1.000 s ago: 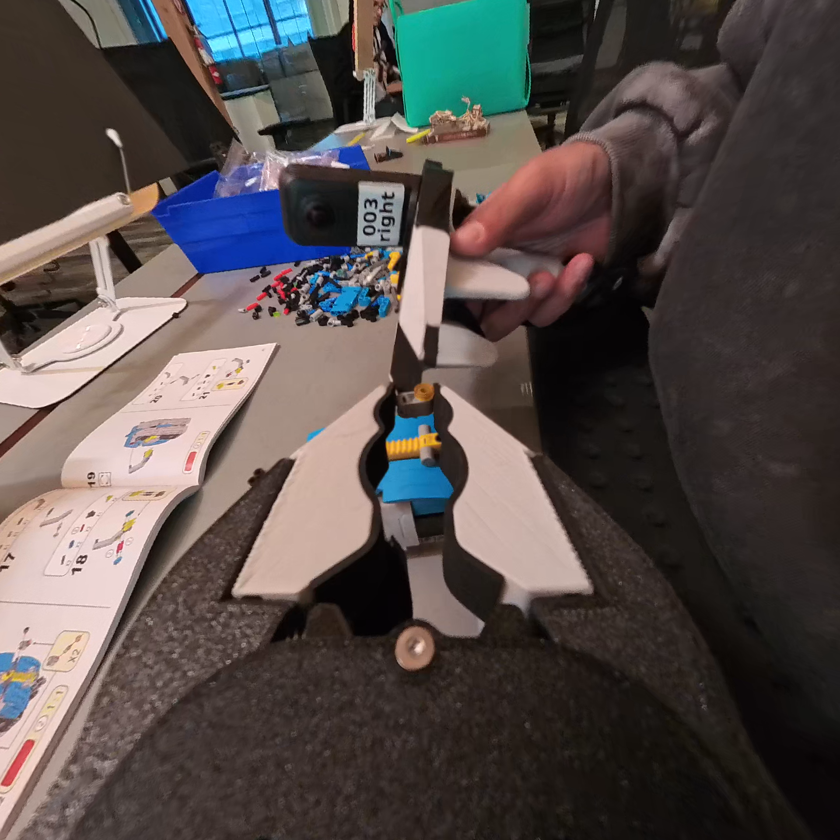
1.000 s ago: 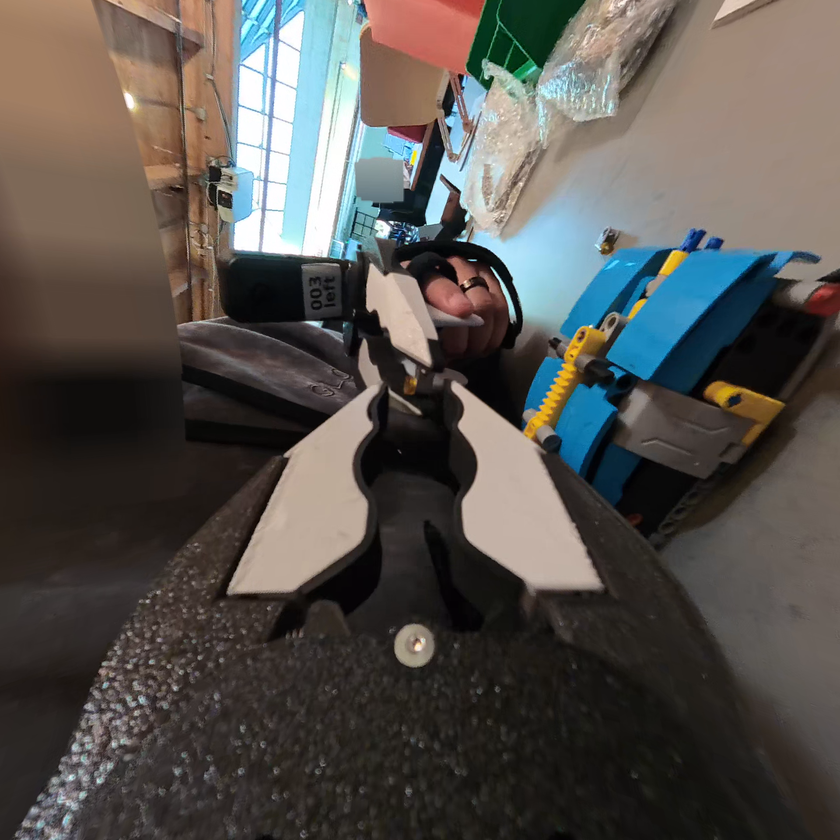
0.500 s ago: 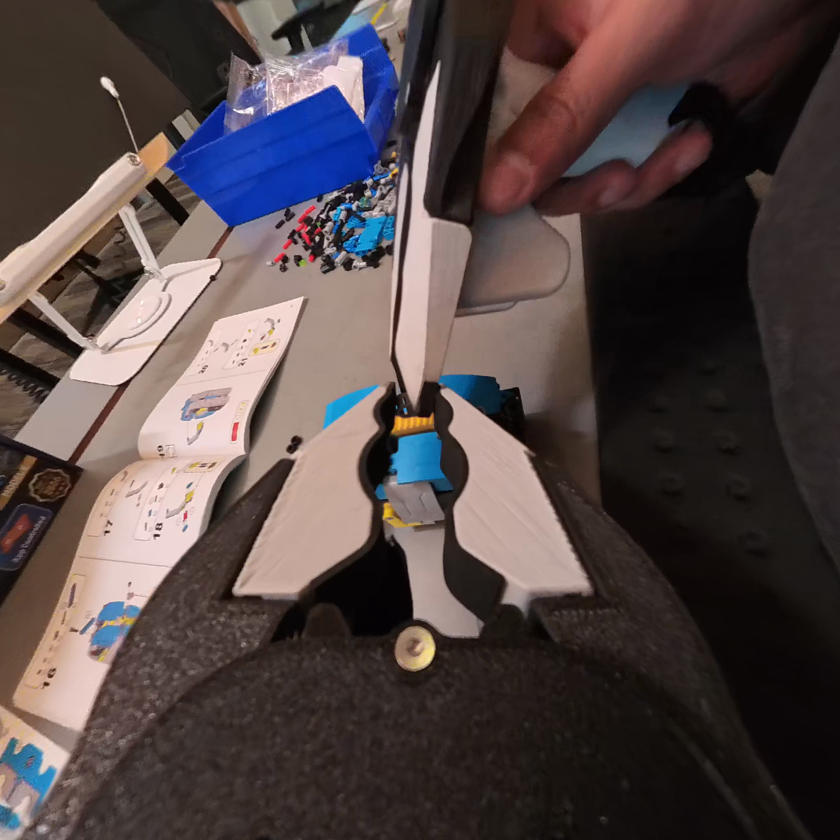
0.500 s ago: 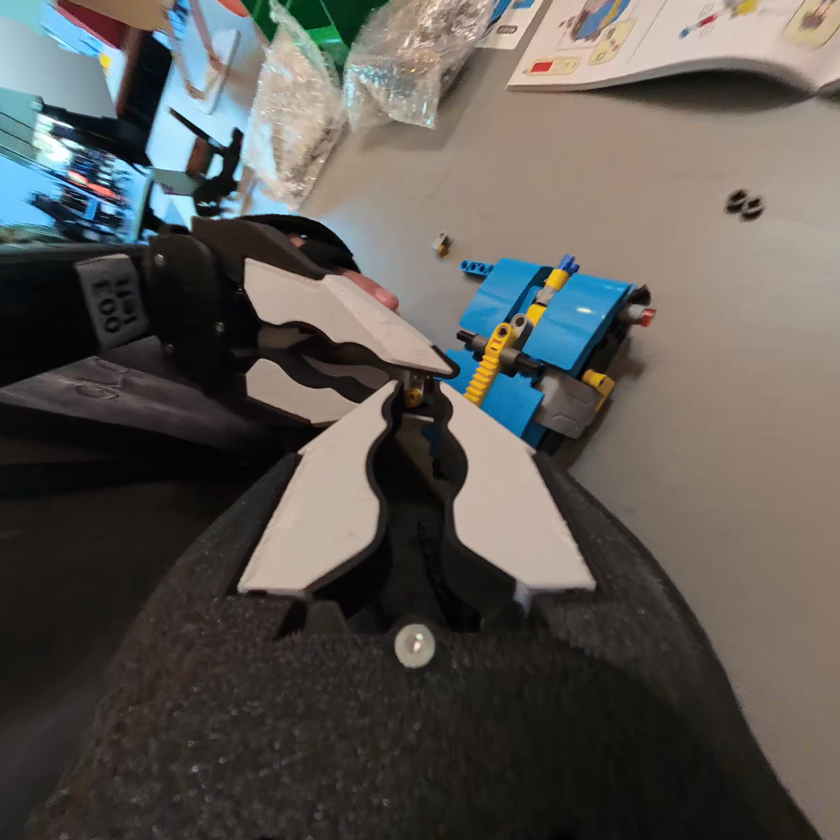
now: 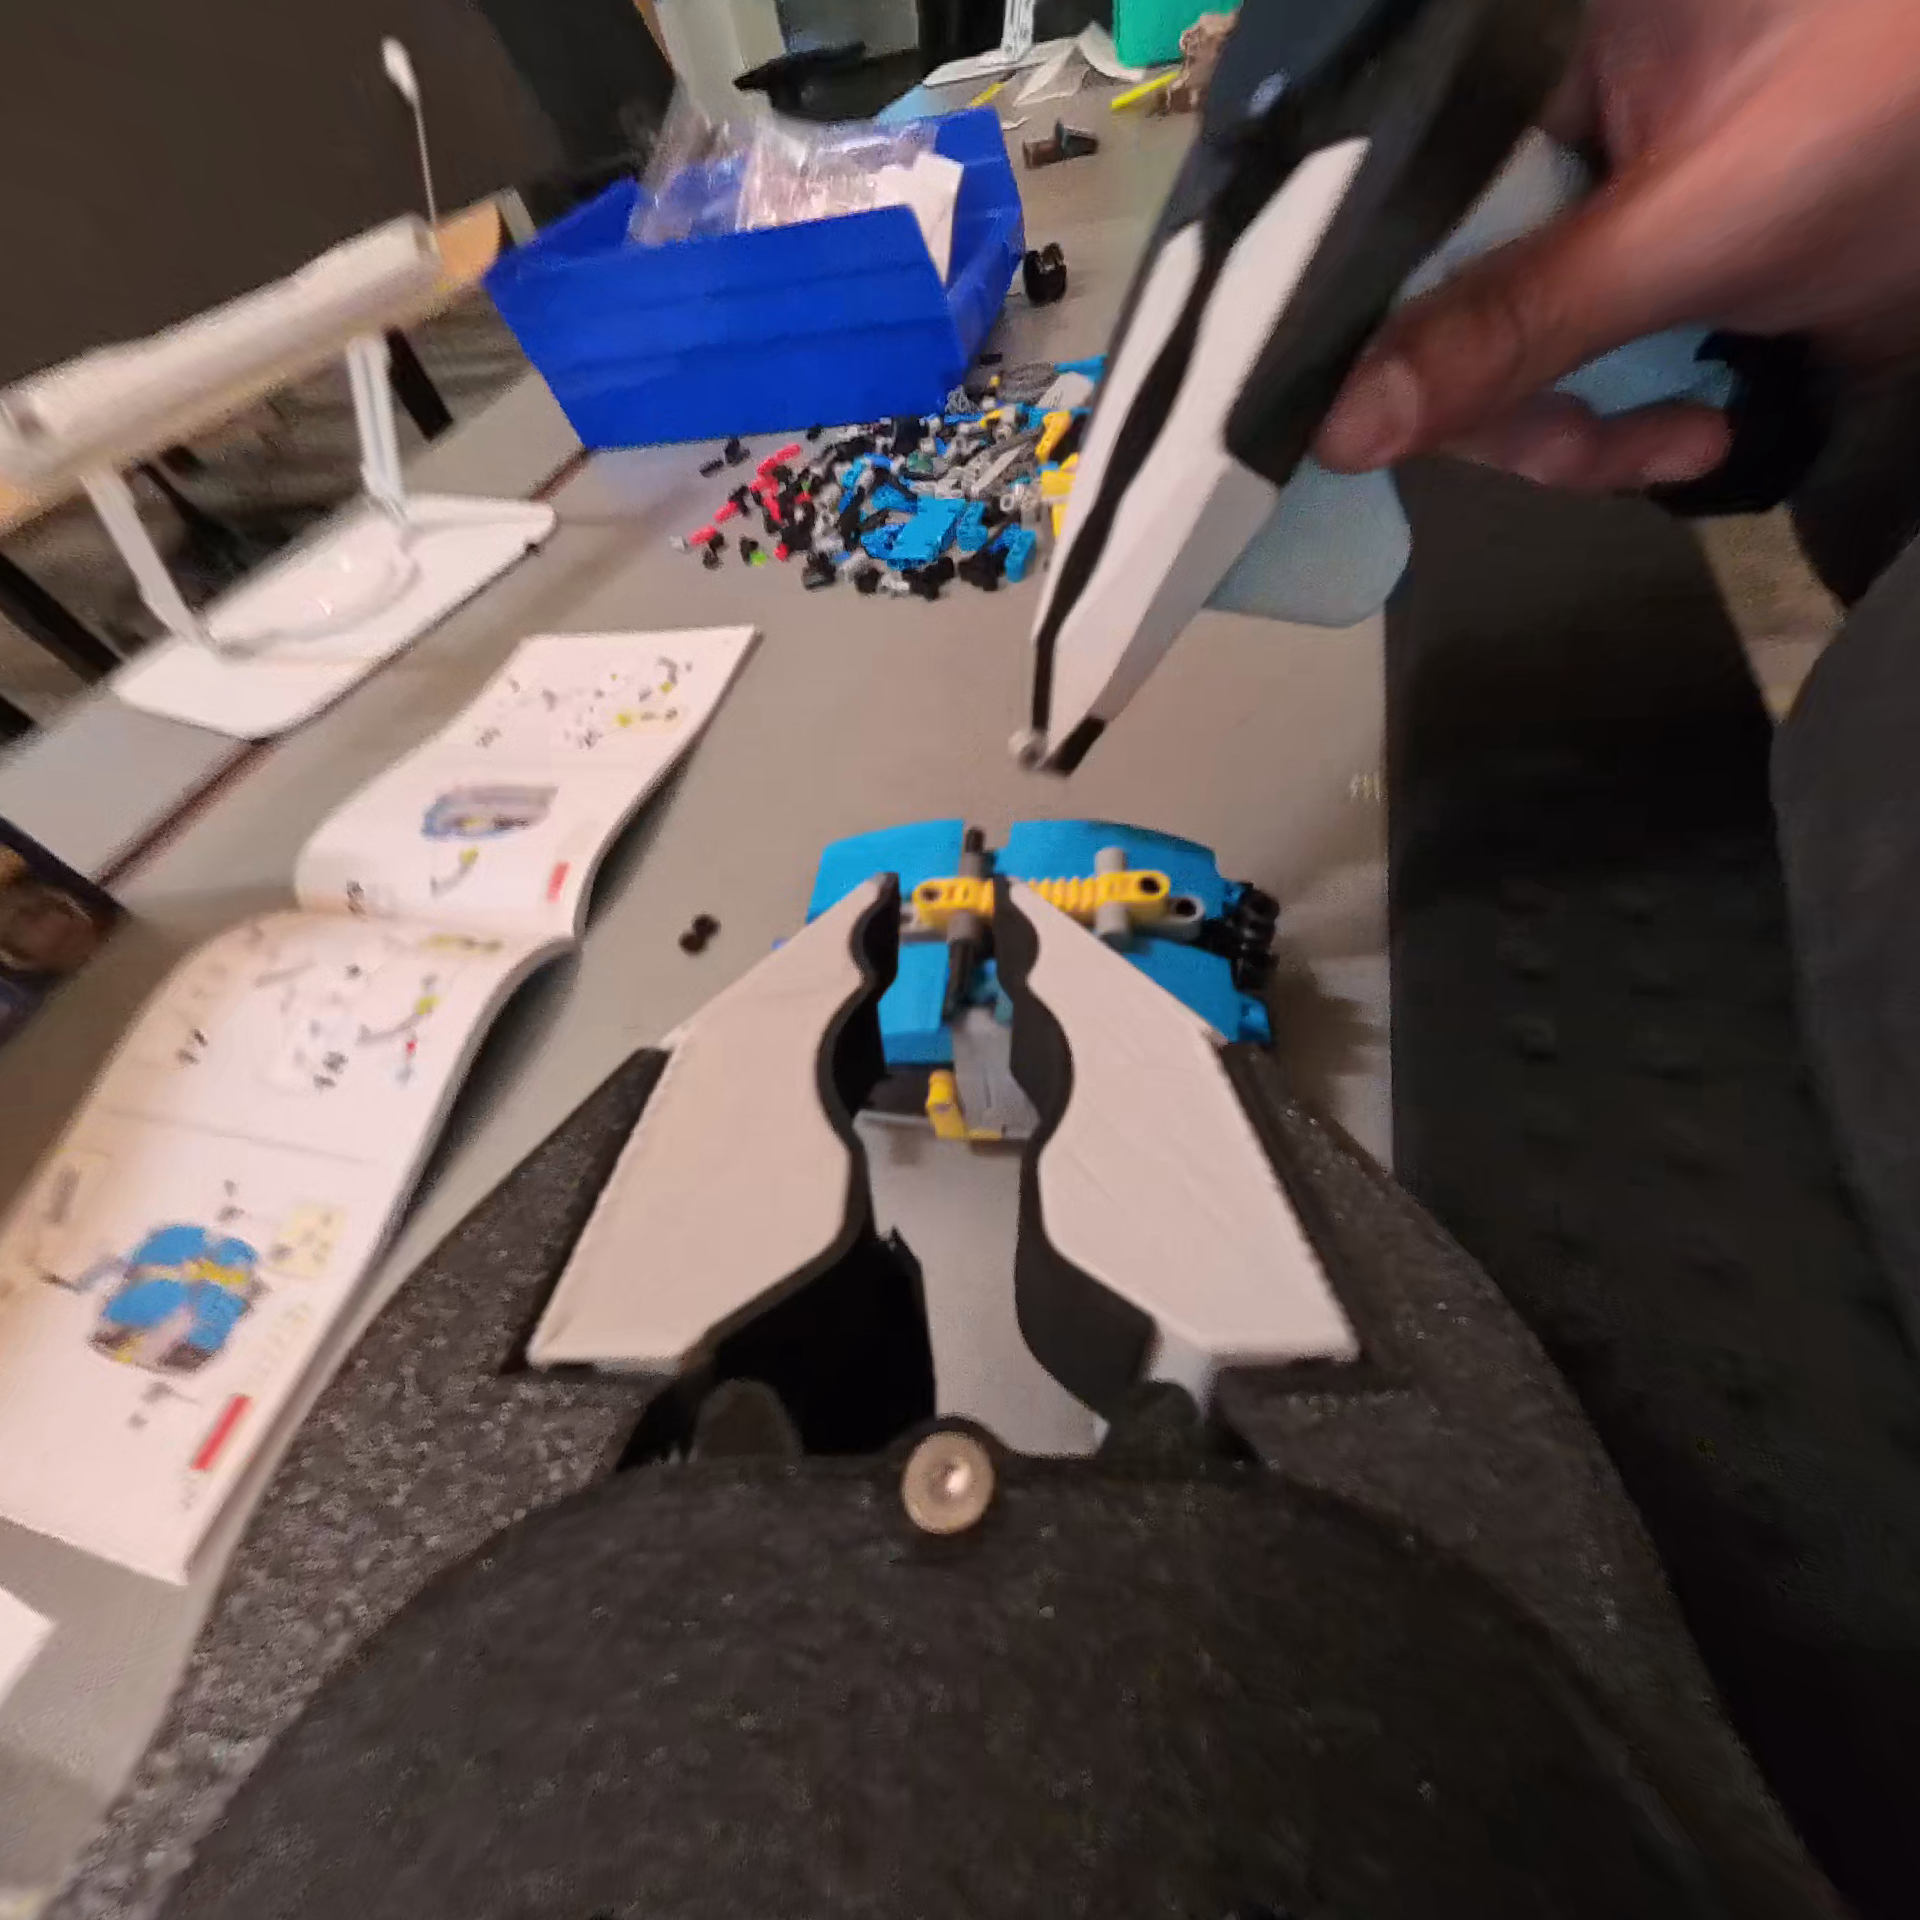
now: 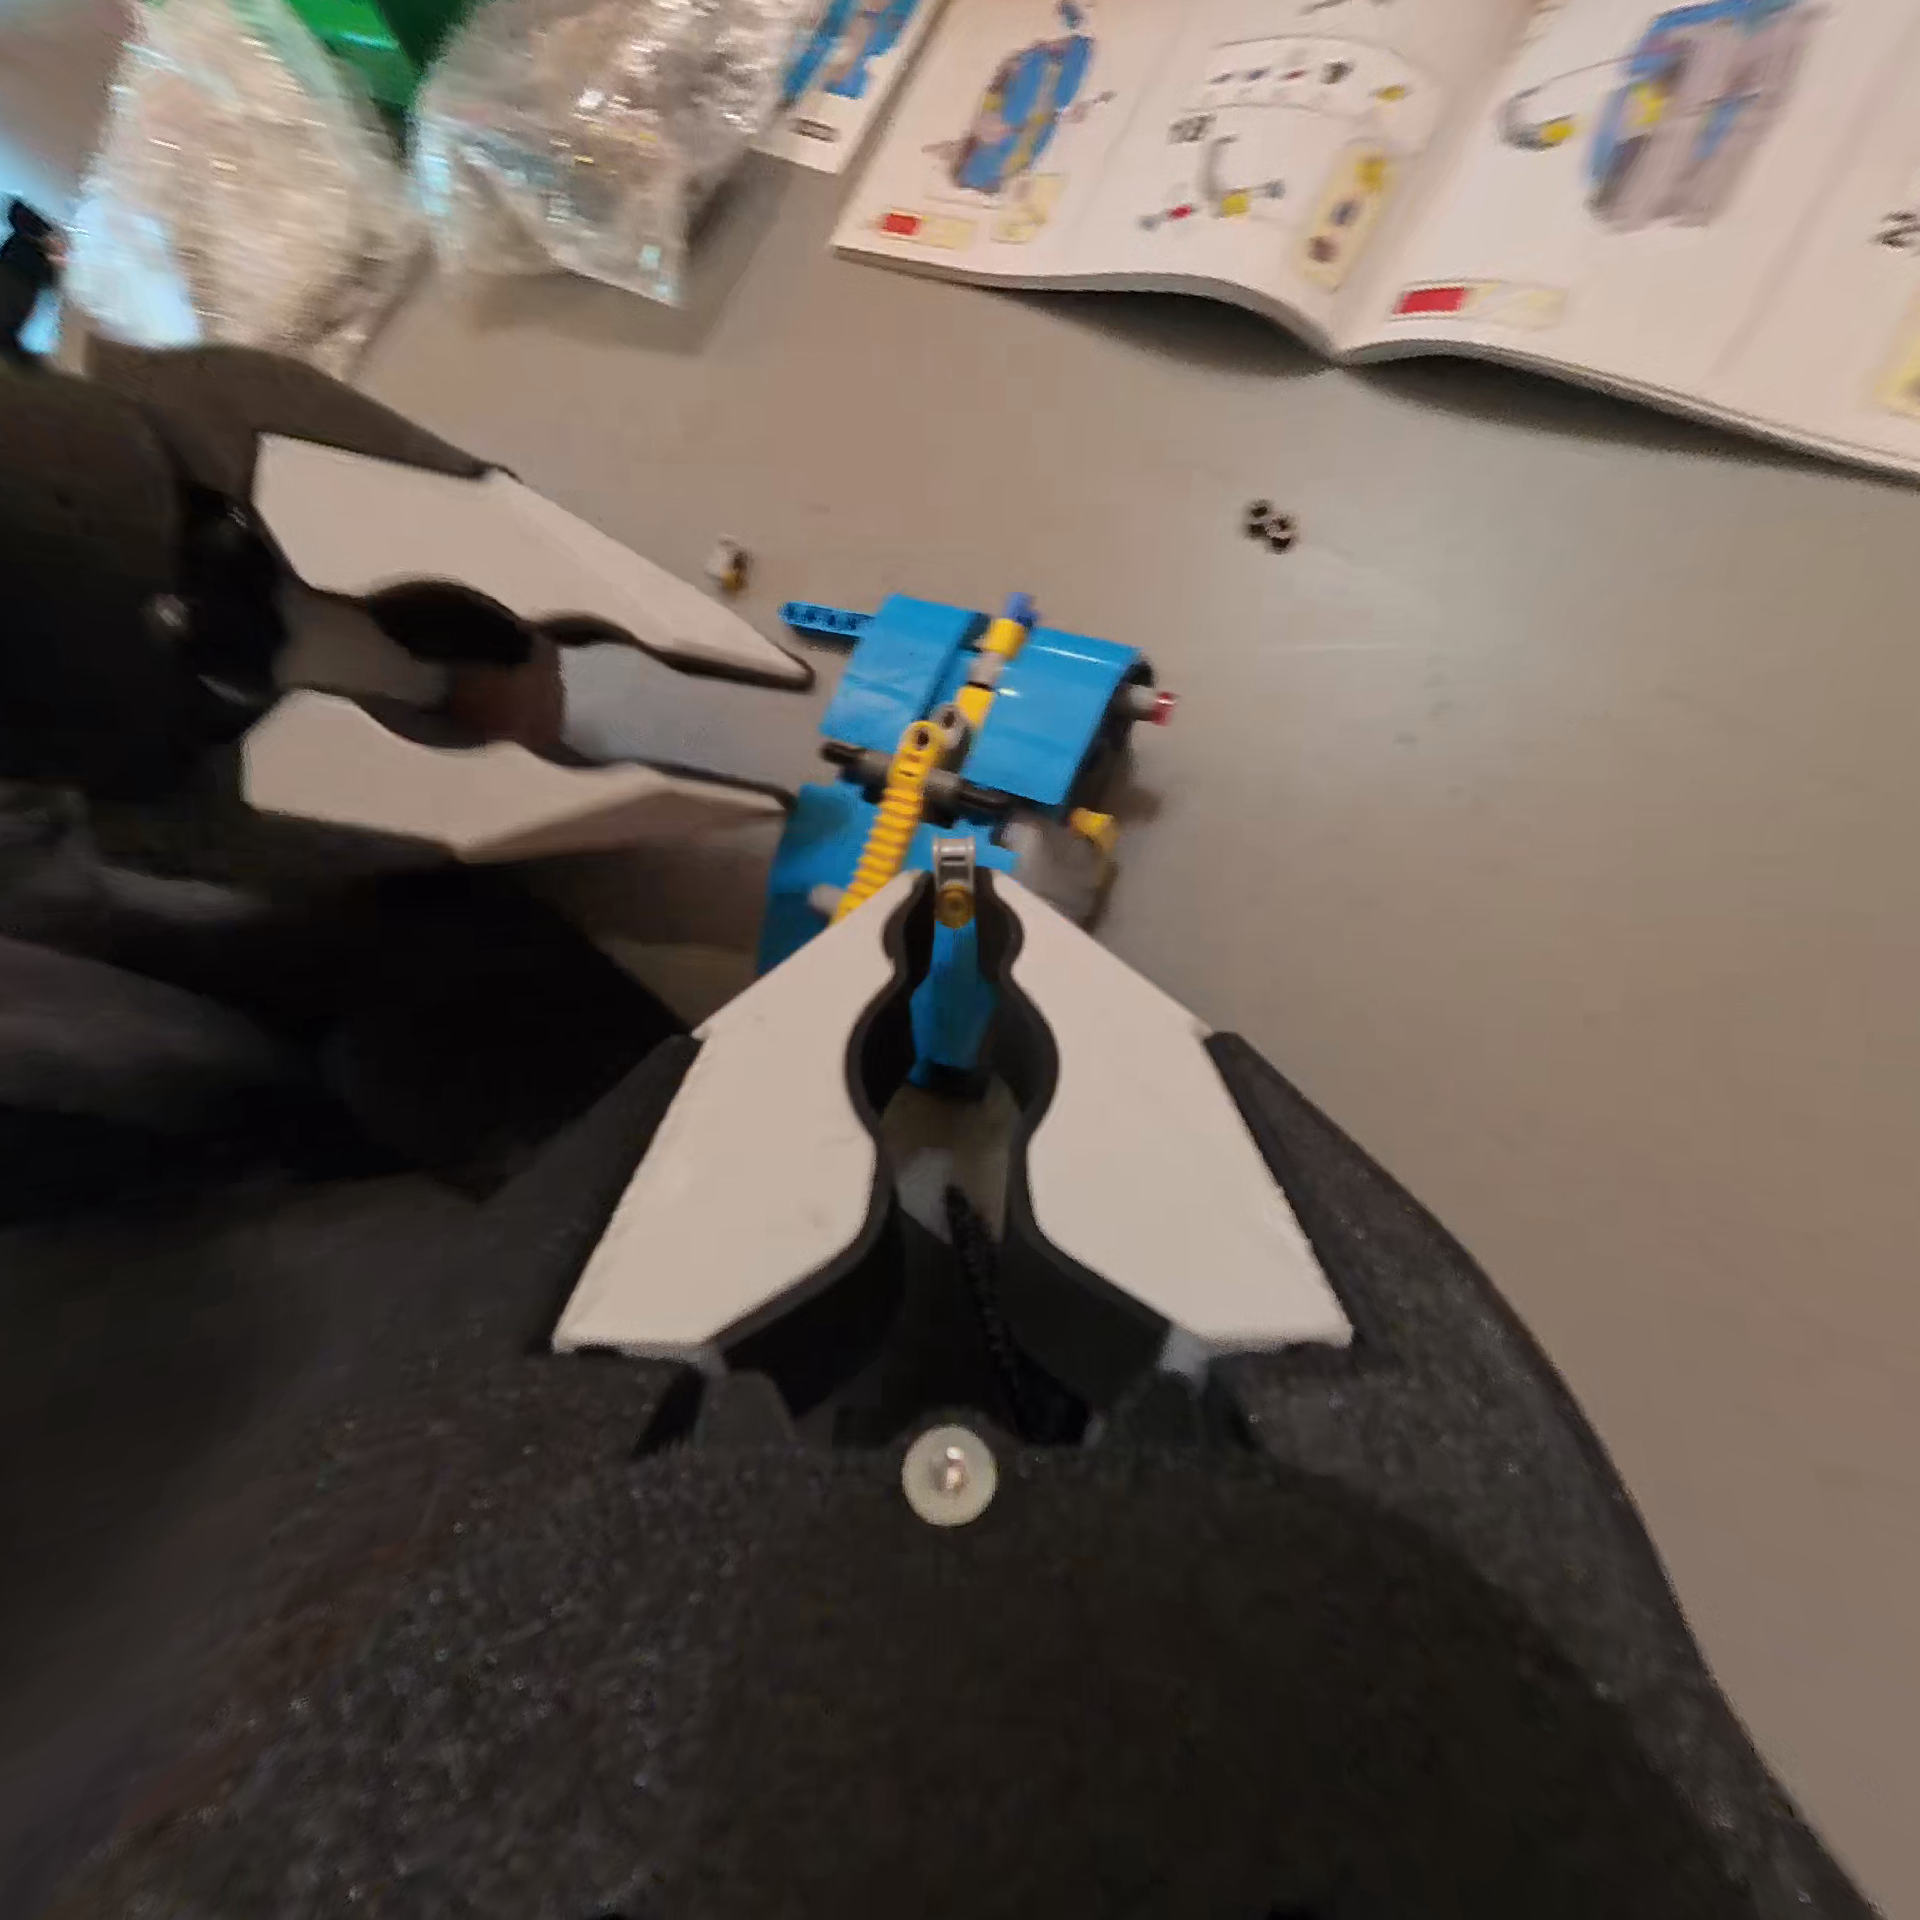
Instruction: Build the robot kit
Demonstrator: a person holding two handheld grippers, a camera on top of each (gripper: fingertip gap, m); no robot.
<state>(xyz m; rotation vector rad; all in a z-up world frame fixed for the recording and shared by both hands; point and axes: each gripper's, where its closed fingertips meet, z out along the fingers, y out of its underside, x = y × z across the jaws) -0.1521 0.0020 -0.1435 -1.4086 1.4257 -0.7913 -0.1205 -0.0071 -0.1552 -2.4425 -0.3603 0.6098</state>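
**2 grippers over the blue model**

We hold the right gripper (image 6: pixel 954 888) pinched on a small grey-and-yellow connector piece (image 6: pixel 953 878), just above the blue brick model (image 5: pixel 1039 935) on the grey table (image 5: pixel 883 727). Our left gripper (image 5: pixel 945 914) is spread, empty, beside the model. An open instruction booklet (image 5: pixel 416 883) lies near, loose bricks (image 5: pixel 894 509) farther off.

Your right gripper (image 6: pixel 954 896) pinches a small grey-and-yellow connector piece (image 6: pixel 953 878) at its fingertips, just above the blue brick model (image 6: pixel 977 696) on the grey table (image 6: pixel 1455 831). Your left gripper (image 6: pixel 795 732) hovers beside it, jaws parted, below the instruction booklet (image 6: pixel 1455 156).
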